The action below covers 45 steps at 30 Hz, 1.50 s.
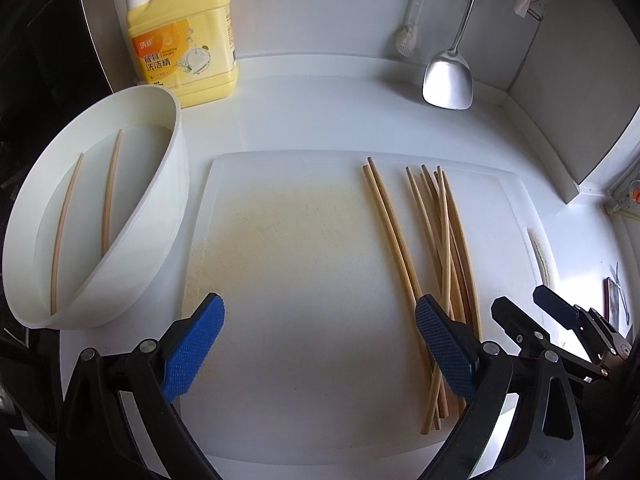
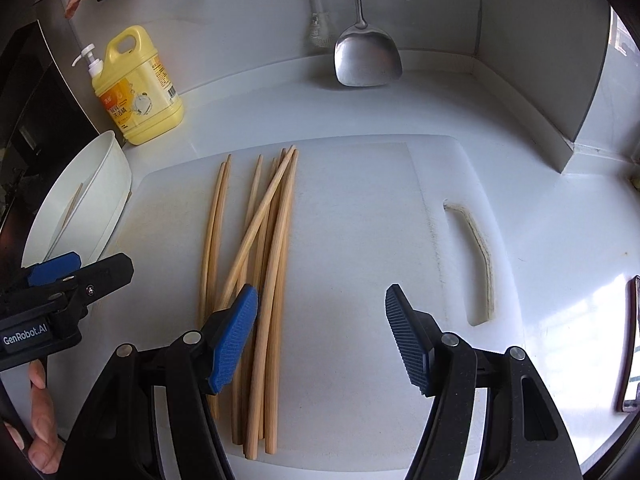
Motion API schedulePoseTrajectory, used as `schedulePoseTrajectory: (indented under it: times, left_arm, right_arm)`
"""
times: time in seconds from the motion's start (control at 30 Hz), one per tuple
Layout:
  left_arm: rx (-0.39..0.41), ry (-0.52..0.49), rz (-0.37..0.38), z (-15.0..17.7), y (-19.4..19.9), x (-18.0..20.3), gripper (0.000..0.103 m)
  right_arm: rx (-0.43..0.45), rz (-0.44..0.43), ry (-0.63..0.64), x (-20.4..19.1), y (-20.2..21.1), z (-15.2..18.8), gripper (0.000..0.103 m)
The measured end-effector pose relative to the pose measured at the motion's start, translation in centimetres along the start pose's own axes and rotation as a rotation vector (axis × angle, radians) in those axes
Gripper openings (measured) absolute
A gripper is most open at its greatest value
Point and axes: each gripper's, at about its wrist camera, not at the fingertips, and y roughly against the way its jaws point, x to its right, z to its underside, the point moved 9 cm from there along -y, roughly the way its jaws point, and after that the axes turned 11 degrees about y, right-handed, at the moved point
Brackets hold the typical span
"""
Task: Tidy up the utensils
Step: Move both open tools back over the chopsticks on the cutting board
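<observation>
Your left gripper [image 1: 319, 344] and right gripper [image 2: 322, 334] both hover jaws wide apart, gripping nothing, low in frame above the white cutting board [image 1: 304, 240]. Loose bamboo chopsticks [image 2: 260, 264] lie heaped mid-board; two more sit in the white tub [image 1: 36, 248] at left. Farther back stand the detergent bottle [image 1: 188, 40] and steel spatula [image 2: 366, 56].

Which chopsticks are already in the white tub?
The two wooden chopsticks lying apart inside the white plastic tub on the left. All the others lie in a pile of wooden chopsticks on the white cutting board.
</observation>
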Motion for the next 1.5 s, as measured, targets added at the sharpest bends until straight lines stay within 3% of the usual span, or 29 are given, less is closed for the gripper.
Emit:
schedulePoseTrajectory:
  times: [0.8, 1.23, 1.5]
  left_arm:
    - [-0.019, -0.018, 0.014, 1.7, -3.9, 2.8, 0.095]
    - [-0.006, -0.01, -0.02, 1.5, -4.0, 1.6, 0.095]
    - [-0.003, 0.001, -0.016, 1.2, -4.2, 1.4, 0.095]
  right_arm:
    - [0.019, 0.0, -0.004, 2.9, -1.0, 0.8, 0.064]
    - [0.016, -0.026, 0.046, 1.0, -1.5, 0.4, 0.064]
    - [0.004, 0.031, 0.126, 0.4, -1.9, 0.4, 0.064]
